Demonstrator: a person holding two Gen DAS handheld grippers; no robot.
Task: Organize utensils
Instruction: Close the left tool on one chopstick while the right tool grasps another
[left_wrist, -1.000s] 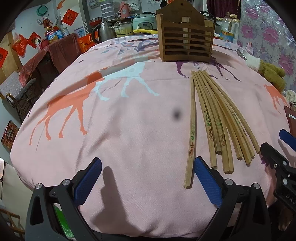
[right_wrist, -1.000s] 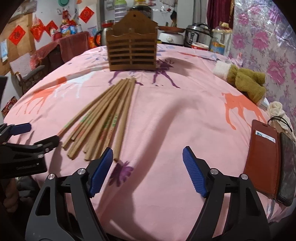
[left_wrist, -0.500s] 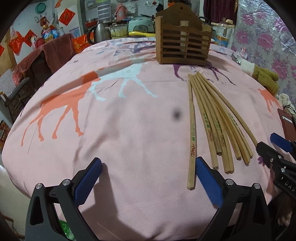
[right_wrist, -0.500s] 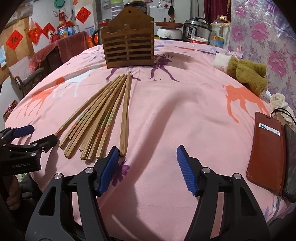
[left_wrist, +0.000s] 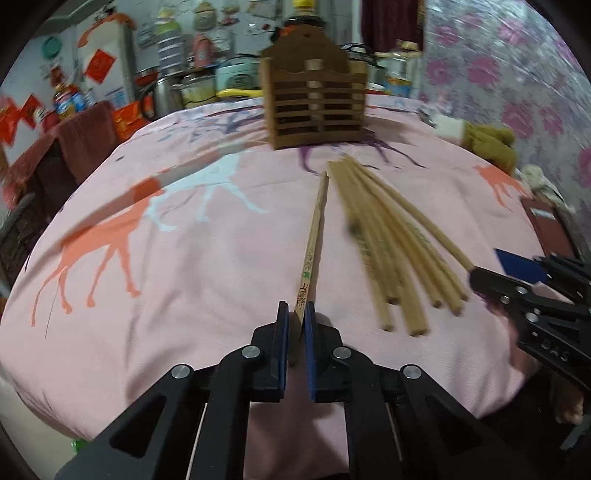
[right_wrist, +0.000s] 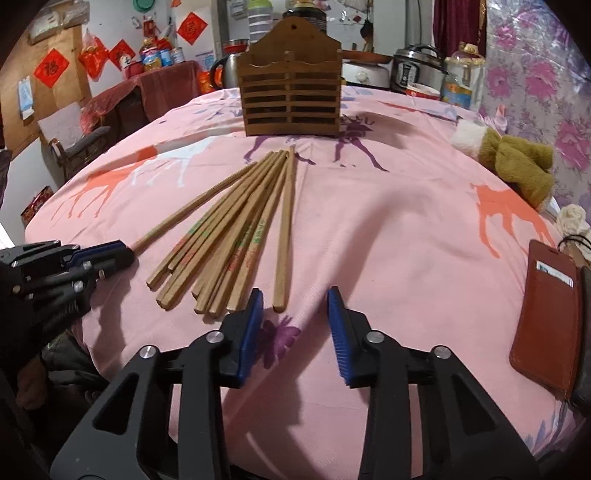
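Now the left gripper (left_wrist: 296, 341) has just snapped its blue fingers (left_wrist: 282, 343) onto one long wooden chopstick (left_wrist: 312, 247), ready for lifting, while the right gripper's (right_wrist: 295, 332) closing fingers still stand apart, empty.

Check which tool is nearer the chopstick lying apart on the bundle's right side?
Right. The right tool brackets that chopstick's near end, pads not touching. The left tool sits across the bundle, shut on the leftmost chopstick.

Soft indoor light, left view motion-blurred, fisheye-bent edges, dark corners
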